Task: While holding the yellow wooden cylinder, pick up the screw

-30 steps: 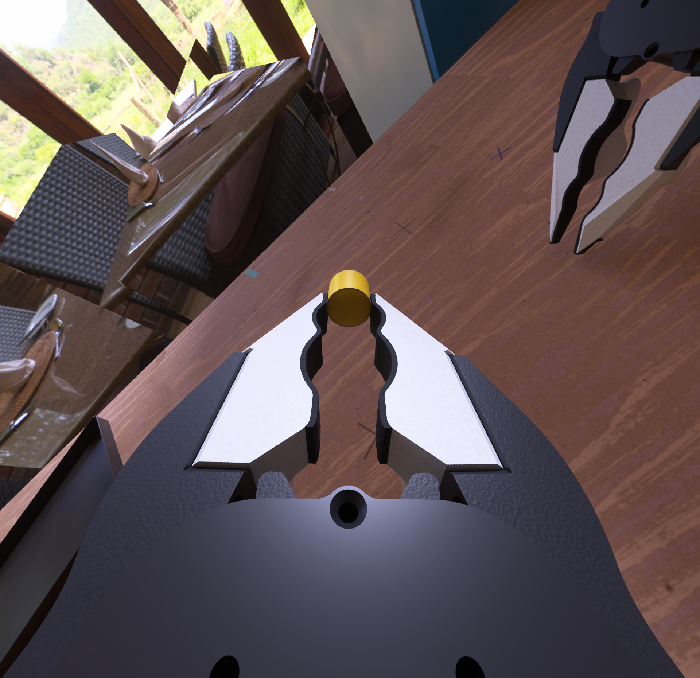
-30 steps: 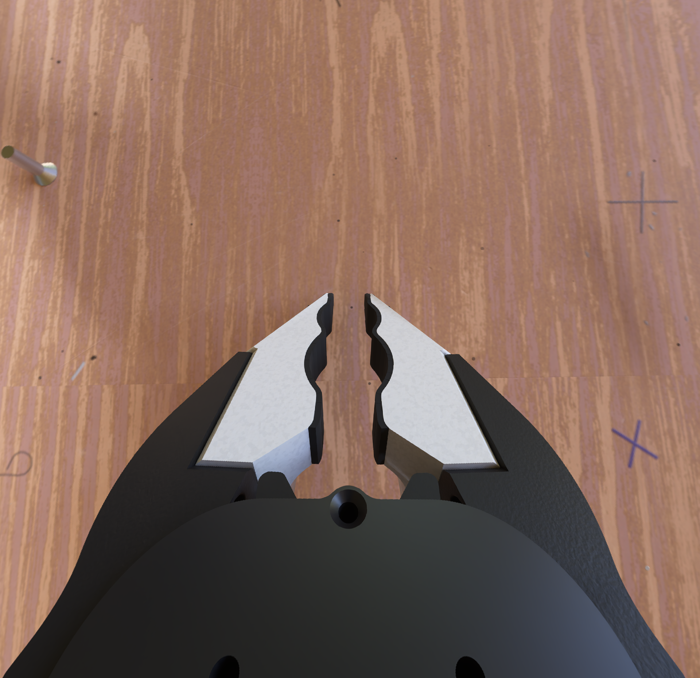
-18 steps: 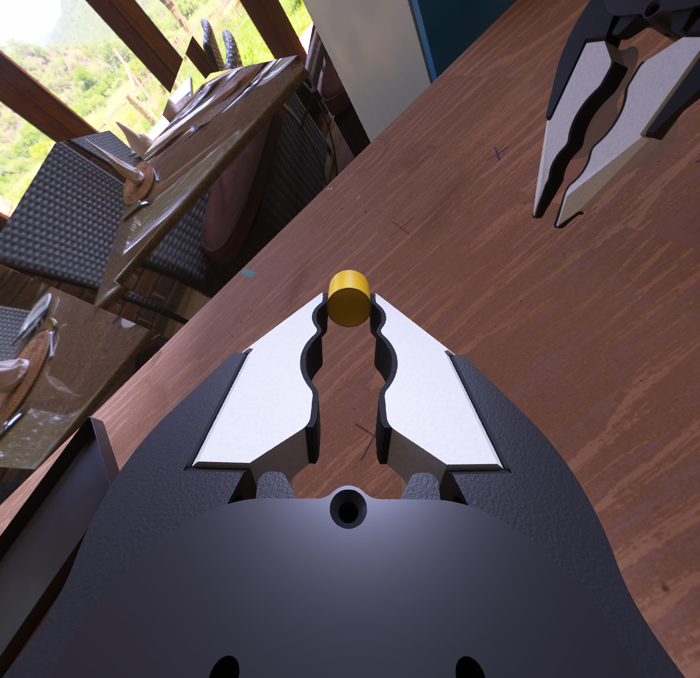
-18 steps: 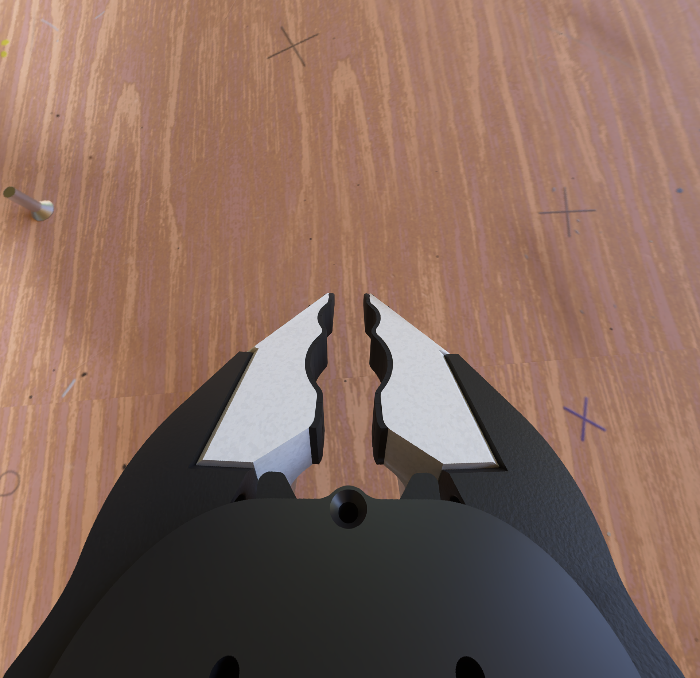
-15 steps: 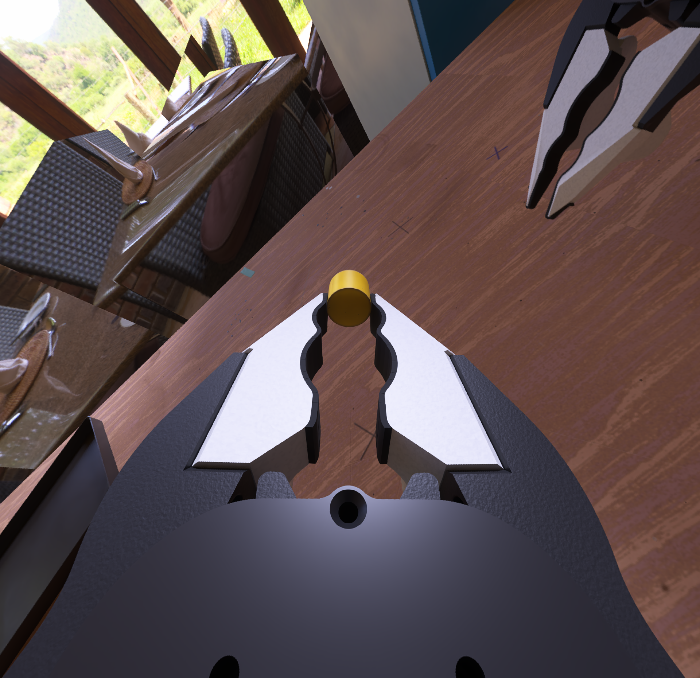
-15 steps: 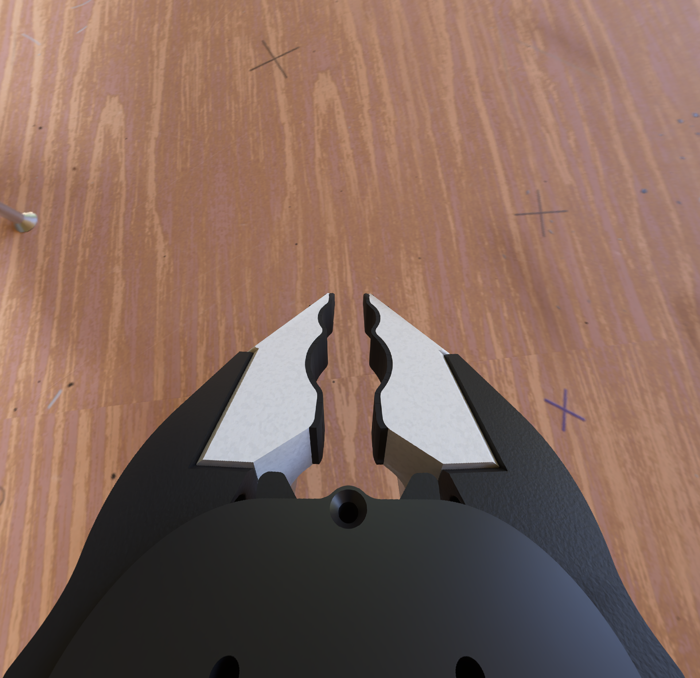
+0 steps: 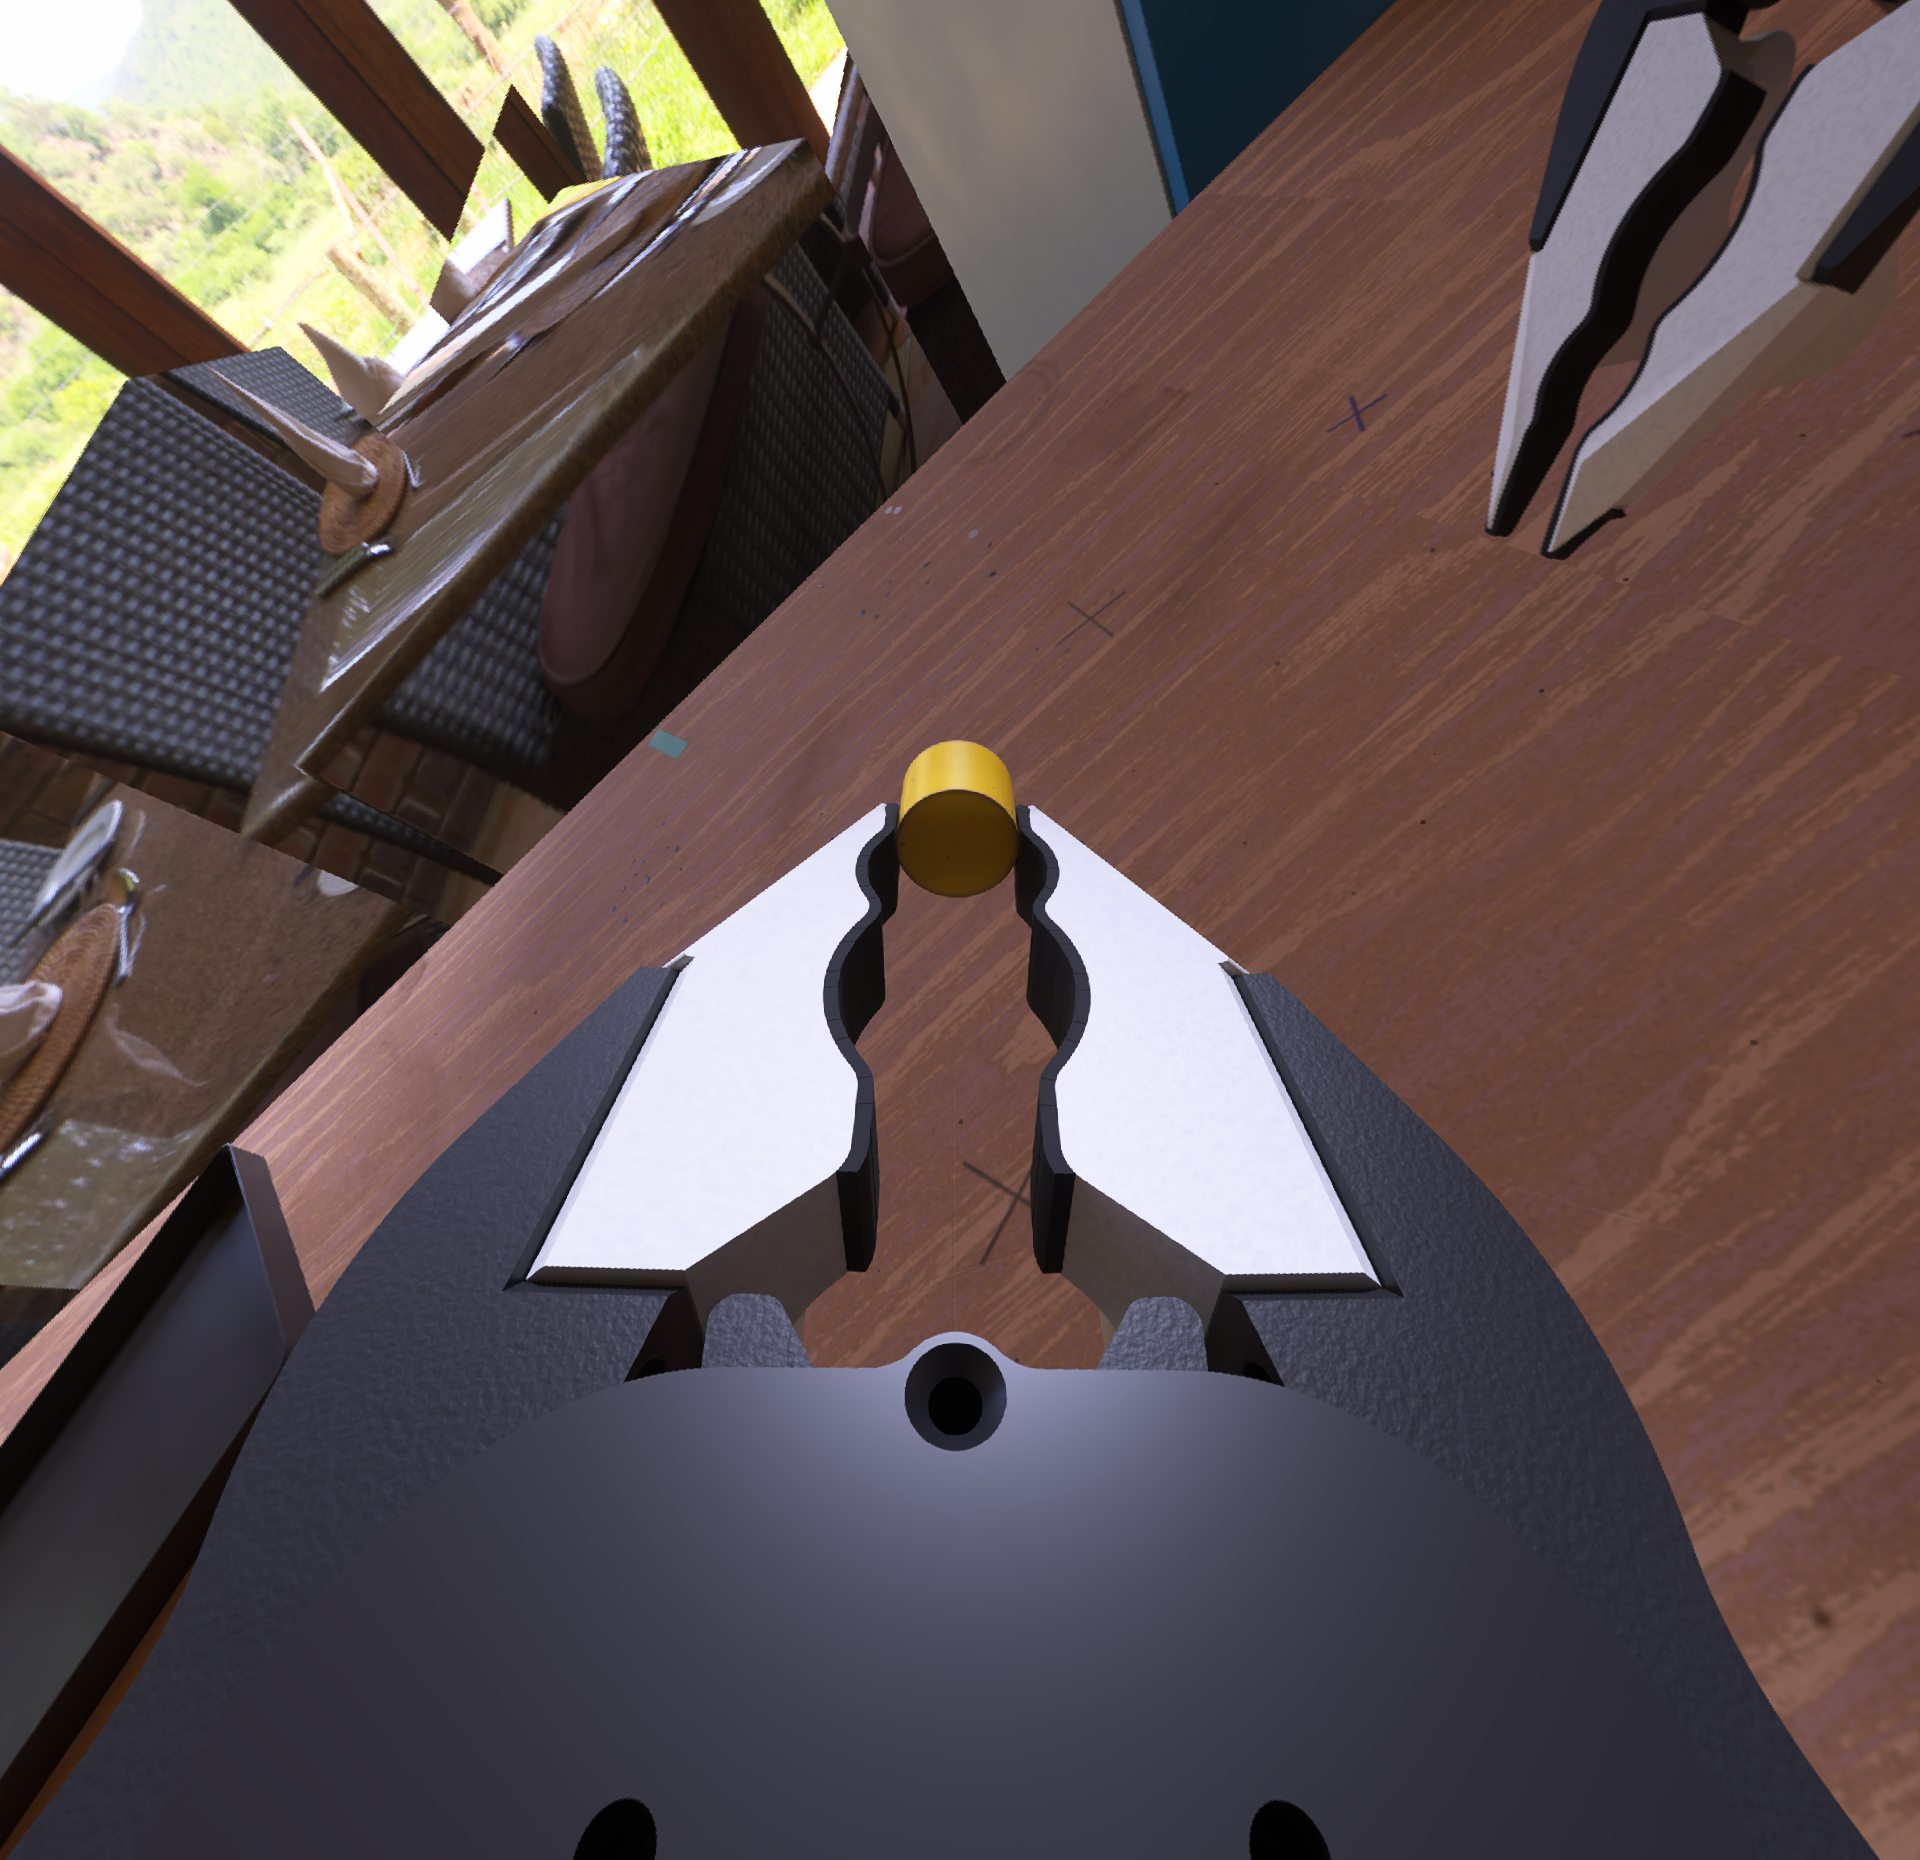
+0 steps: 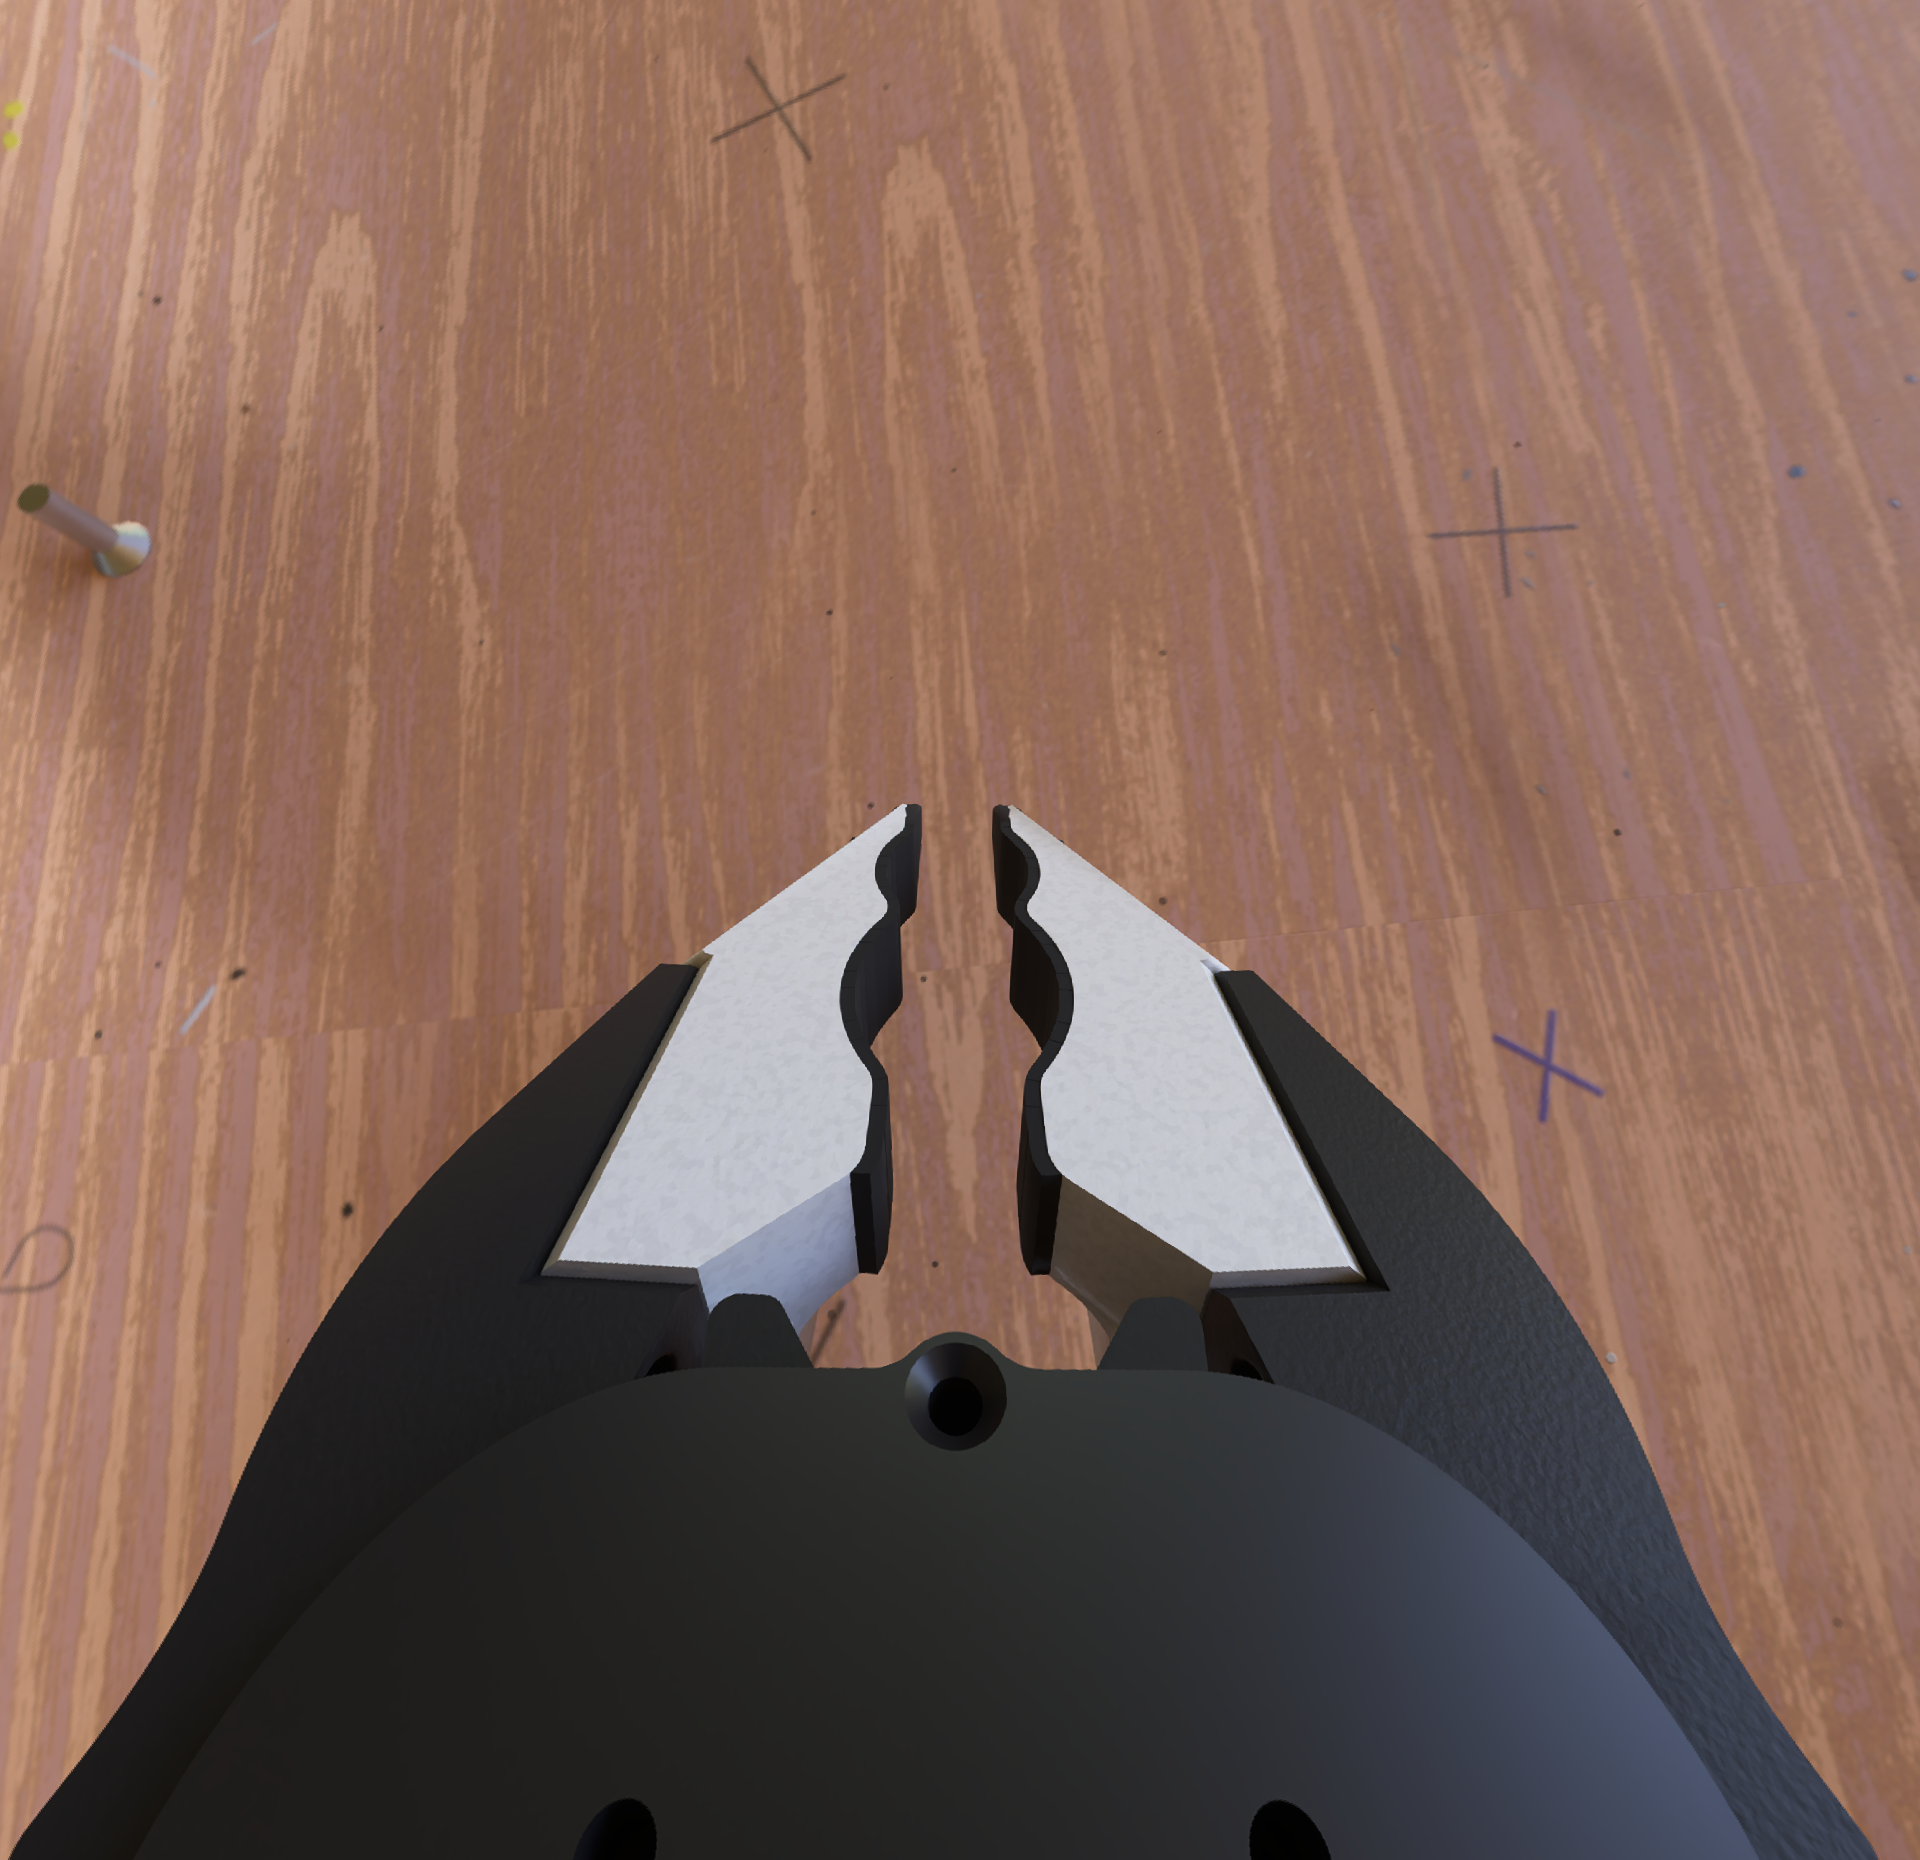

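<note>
My left gripper (image 7: 956, 813) is shut on the yellow wooden cylinder (image 7: 956, 836), held at the fingertips just above the brown wooden table (image 7: 1455, 979). The screw (image 8: 88, 534), small and metallic, lies on its side on the table (image 8: 623, 460) at the far left of the right wrist view. My right gripper (image 8: 954, 811) hovers over bare wood, well to the right of the screw and a little nearer than it. Its jaws stand a narrow gap apart and hold nothing. It also shows in the left wrist view (image 7: 1522, 543), at the top right, pointing down at the table.
The table's left edge (image 7: 665, 761) runs diagonally in the left wrist view. Beyond it stand dining tables (image 7: 540, 335) and wicker chairs (image 7: 156, 563). Small pen crosses (image 8: 1501, 530) mark the wood.
The right gripper has moved farther from the left gripper across the table. The screw slid toward the left edge of its view, then came back a little. The left gripper keeps the cylinder still.
</note>
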